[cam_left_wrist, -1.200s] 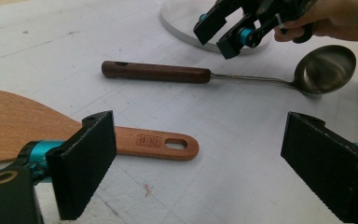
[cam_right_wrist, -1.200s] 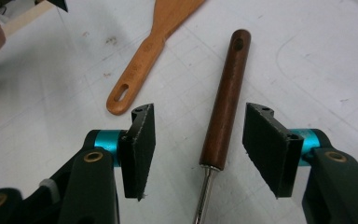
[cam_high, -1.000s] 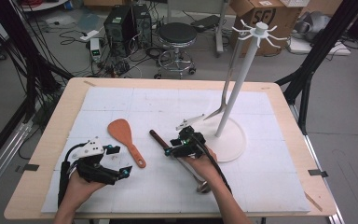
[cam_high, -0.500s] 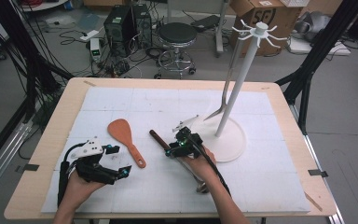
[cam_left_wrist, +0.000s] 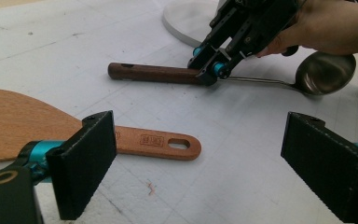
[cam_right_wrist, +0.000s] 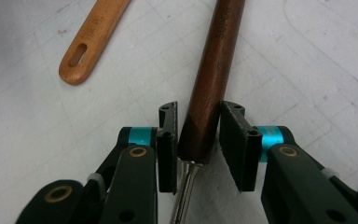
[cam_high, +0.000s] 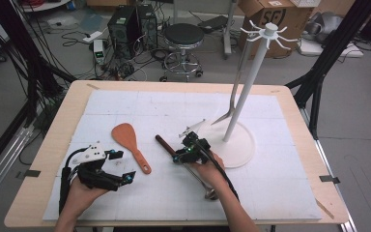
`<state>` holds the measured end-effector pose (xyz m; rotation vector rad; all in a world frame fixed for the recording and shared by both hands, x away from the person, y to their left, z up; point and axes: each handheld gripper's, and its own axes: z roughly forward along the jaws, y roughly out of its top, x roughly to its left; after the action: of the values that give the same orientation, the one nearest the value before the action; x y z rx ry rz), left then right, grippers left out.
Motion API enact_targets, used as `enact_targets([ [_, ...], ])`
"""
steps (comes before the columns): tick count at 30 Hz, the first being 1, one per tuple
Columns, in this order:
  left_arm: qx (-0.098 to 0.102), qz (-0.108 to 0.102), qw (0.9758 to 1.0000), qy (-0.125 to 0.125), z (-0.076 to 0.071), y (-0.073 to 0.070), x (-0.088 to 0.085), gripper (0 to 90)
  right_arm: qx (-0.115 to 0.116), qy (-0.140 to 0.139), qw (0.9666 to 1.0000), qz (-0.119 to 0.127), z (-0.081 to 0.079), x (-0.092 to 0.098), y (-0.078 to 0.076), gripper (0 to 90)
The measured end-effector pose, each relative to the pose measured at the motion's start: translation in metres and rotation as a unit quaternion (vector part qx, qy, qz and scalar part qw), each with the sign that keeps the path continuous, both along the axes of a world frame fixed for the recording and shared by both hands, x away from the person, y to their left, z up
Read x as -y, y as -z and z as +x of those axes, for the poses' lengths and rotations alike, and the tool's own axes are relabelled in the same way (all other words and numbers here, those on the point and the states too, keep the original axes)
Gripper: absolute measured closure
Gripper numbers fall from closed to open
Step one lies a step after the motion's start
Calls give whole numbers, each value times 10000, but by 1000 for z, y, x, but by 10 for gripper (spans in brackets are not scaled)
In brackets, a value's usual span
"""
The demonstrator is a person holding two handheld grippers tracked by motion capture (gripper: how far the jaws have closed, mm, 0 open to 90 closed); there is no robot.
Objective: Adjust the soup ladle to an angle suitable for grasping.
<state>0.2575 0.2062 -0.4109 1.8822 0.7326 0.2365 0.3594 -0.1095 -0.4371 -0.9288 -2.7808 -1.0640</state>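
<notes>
While the left hand-held gripper [cam_left_wrist: 205, 163] is hanging wide open beside the spatula [cam_left_wrist: 51, 128], the right hand-held gripper [cam_right_wrist: 198, 140] is straddling the ladle [cam_right_wrist: 209, 84] handle, jaws not quite closed on it.

The high view looks forward and down over the whole table [cam_high: 53, 145]. The left gripper view sits low, facing across the mat toward the ladle [cam_left_wrist: 177, 74] and right gripper [cam_left_wrist: 207, 74]. The right gripper view looks closely down the same ladle's handle [cam_right_wrist: 212, 79].
</notes>
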Motion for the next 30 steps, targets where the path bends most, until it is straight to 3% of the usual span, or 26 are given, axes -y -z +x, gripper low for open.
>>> enact_targets([
  [16,-2,31,10000,0,0,0,2,109,-97,-562,9981,-247,-14,26,-5,715],
  [30,-6,66,10000,29,0,1,4,109,-94,-634,9977,-231,-32,50,-5,729],
])
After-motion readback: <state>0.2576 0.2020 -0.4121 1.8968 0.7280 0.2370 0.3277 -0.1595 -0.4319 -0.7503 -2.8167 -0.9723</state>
